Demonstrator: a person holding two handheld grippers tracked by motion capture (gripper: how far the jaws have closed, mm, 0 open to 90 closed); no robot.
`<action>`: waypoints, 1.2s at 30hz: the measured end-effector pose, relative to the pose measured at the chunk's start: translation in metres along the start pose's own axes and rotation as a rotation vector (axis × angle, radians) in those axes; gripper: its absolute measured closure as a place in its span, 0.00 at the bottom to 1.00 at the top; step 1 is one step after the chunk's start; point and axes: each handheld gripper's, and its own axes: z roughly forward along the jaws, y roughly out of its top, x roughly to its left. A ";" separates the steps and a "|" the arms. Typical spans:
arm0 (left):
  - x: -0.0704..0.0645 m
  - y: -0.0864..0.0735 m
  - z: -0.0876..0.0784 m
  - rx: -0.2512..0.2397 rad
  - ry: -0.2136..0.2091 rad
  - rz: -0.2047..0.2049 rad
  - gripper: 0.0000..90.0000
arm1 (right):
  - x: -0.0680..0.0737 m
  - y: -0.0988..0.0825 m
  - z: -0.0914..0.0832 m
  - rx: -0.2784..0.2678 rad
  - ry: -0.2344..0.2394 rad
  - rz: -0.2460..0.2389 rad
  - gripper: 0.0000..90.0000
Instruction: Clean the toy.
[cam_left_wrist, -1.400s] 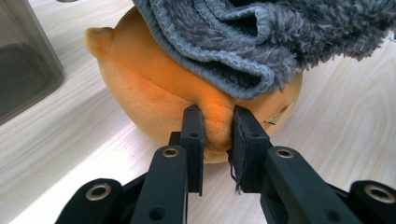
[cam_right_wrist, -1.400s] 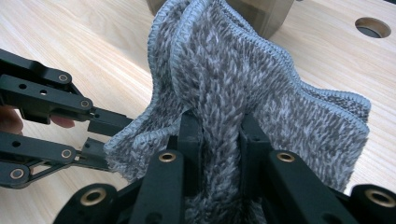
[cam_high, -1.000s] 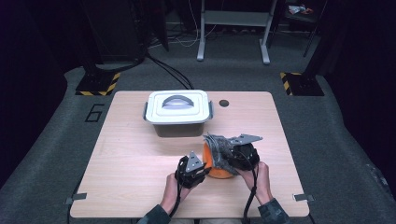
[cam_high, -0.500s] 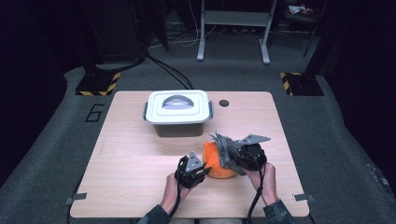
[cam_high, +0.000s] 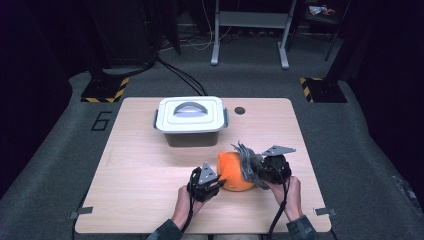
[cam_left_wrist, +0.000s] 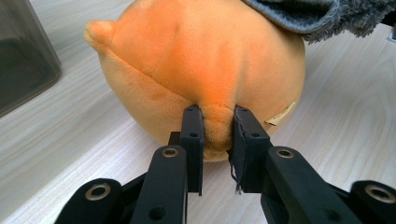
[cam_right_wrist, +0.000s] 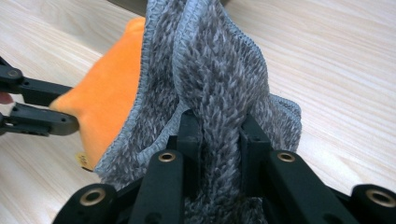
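A round orange plush toy (cam_high: 233, 172) lies on the wooden table (cam_high: 145, 170) near the front, partly covered on its right side by a fuzzy grey cloth (cam_high: 247, 161). My left gripper (cam_high: 216, 183) is shut on a pinched fold of the orange plush toy (cam_left_wrist: 187, 60); in the left gripper view both jaws squeeze the fabric. My right gripper (cam_high: 256, 170) is shut on a ridge of the grey cloth (cam_right_wrist: 215, 79), which drapes over the orange plush toy (cam_right_wrist: 109, 100). The left gripper (cam_right_wrist: 70, 119) shows at the left edge of the right gripper view.
A white lidded box (cam_high: 190, 119) with a grey handle stands behind the toy at the table's middle back. A small dark hole (cam_high: 240, 110) sits to its right. Bare wood lies to the left (cam_high: 135, 165). Dark box wall (cam_left_wrist: 23, 56) appears at left.
My right gripper has shifted a little to the right with the grey cloth, drawing it across the toy. The left gripper and the toy stay put.
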 end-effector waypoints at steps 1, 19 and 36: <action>0.000 0.000 0.000 -0.001 -0.001 -0.001 0.85 | -0.002 -0.002 0.000 0.005 -0.004 0.004 0.83; 0.000 0.000 0.001 0.000 -0.001 0.003 0.85 | -0.026 -0.021 0.011 0.052 -0.030 0.087 0.83; 0.000 -0.001 0.001 -0.007 0.015 0.003 0.84 | -0.047 -0.040 0.018 0.100 -0.069 0.160 0.83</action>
